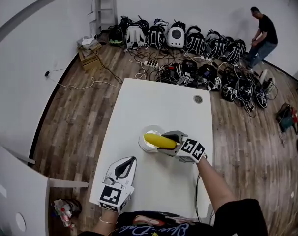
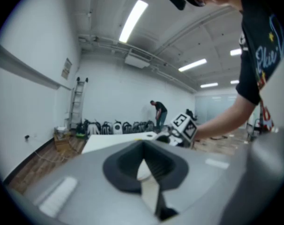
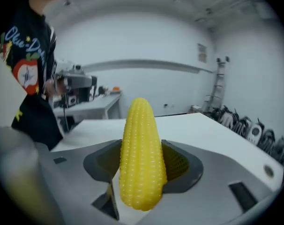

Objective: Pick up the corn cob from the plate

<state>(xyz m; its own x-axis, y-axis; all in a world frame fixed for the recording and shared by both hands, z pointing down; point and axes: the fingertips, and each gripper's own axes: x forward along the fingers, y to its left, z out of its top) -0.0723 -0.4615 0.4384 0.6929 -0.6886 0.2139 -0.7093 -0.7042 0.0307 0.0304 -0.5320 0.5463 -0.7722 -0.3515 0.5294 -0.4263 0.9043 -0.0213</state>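
Above the plate [image 1: 150,129], the right gripper [image 1: 164,142] clamps the corn cob [image 1: 156,140]; at 7 o'clock, the left gripper [image 1: 133,160] is closed, empty.

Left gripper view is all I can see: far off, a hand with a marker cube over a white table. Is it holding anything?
Observer: Yes. The right gripper is shut on a yellow corn cob, which sticks out well past its jaws.
Operator: What's beneath it?
Observer: In the head view the cob hangs over a small white plate on the table; whether they touch I cannot tell.
Operator: And where's my gripper?
Observer: The left gripper is near the table's front-left corner, left of the plate and apart from it.
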